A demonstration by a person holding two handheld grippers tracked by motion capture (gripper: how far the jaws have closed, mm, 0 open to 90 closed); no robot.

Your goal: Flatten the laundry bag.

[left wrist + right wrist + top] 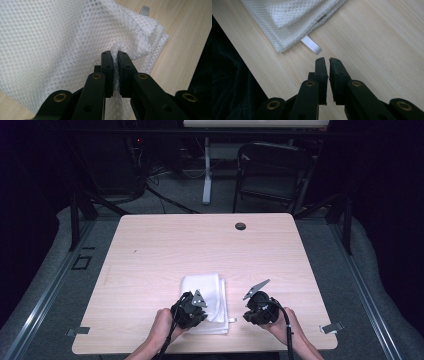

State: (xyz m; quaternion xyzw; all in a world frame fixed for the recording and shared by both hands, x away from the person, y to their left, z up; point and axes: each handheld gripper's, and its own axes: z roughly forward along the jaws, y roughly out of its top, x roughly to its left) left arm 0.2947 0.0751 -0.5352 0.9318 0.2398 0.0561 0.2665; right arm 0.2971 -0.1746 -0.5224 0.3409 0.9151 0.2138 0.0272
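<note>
Left tongs (114,53) pinching mesh bag (57,37)

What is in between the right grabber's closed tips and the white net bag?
Just bare wood of the table and the white loop tab sticking out from the white net bag toward the right gripper, seen in the right gripper view.

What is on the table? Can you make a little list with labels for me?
table: light wood, small dark hole near the far edge
cloth: white mesh, folded, near the front edge
tab: small white loop at the cloth's corner
left gripper: shut, pinching a fold of the cloth
right gripper: shut with nothing between the jaws, over bare table just short of the tab
</note>
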